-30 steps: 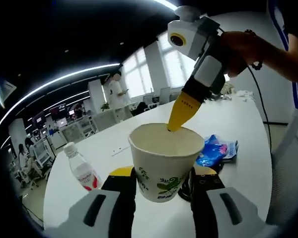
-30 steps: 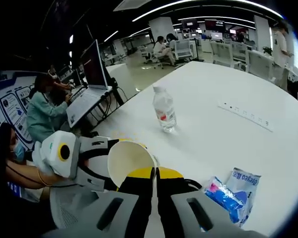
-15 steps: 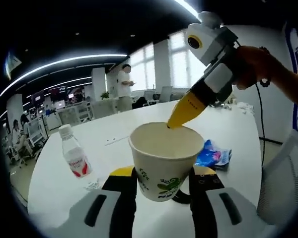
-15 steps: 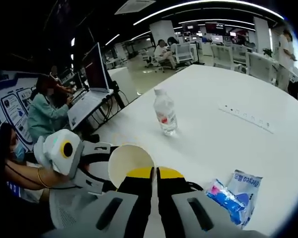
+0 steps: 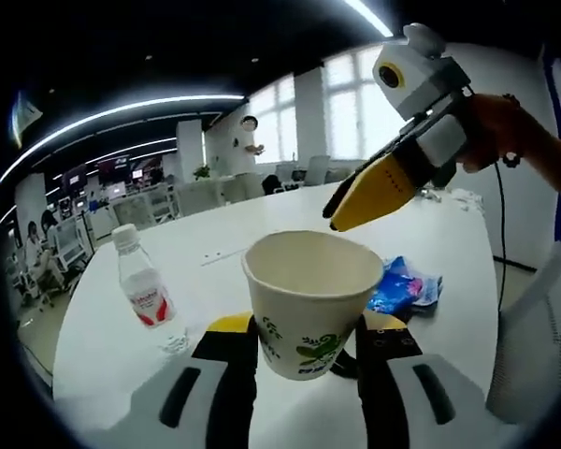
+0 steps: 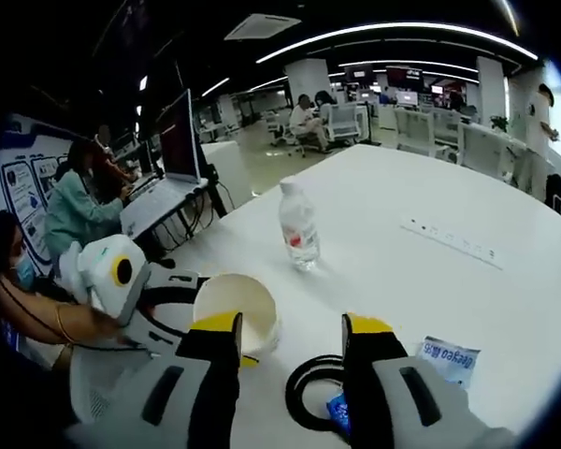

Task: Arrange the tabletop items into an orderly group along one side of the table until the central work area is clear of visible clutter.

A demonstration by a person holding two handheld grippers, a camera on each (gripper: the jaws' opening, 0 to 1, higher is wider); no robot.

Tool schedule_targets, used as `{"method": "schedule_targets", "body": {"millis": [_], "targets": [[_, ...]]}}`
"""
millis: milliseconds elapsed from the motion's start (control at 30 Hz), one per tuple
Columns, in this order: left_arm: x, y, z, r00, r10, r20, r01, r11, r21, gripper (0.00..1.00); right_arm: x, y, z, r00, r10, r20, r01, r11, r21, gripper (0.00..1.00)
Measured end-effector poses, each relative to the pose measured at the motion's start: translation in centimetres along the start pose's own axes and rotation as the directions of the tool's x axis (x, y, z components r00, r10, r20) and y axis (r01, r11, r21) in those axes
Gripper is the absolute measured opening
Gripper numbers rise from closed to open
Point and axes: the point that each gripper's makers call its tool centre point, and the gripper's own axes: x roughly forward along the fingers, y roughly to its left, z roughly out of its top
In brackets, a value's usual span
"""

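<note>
Paper cup held over a white table, 2 grippers at work.

The white table [image 5: 262, 243] carries a clear water bottle [image 5: 142, 293] standing upright well left of the paper cup [image 5: 310, 313], which the left gripper [image 5: 304, 341] clamps between its 2 jaws. A blue snack packet [image 5: 404, 284] lies flat just right of the cup, beside a black ring [image 6: 309, 398] lying flat. The right gripper [image 6: 290, 341], jaws spread apart and holding nothing, hangs above the cup's rim.
</note>
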Motion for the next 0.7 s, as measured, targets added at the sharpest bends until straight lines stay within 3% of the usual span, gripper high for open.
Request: {"method": "schedule_targets", "body": {"millis": [267, 500, 700], "targets": [[0.3, 0.9, -0.6, 1.000, 0.021, -0.023, -0.021, 1.000, 0.014, 0.38, -0.5, -1.6, -1.6, 0.999, -0.047, -0.016, 0.046, 0.998, -0.049, 0.70], [0.5, 1.9, -0.3, 0.999, 0.035, -0.012, -0.035, 0.999, -0.007, 0.38, -0.8, -2.6, -3.1, 0.997, -0.071, -0.016, 0.070, 0.996, -0.048, 0.84], [1.1, 2.6, -0.2, 0.999, 0.050, -0.005, -0.050, 0.998, -0.026, 0.38, -1.0, -3.2, -4.1, 0.996, -0.082, -0.018, 0.082, 0.996, -0.033, 0.90]]}}
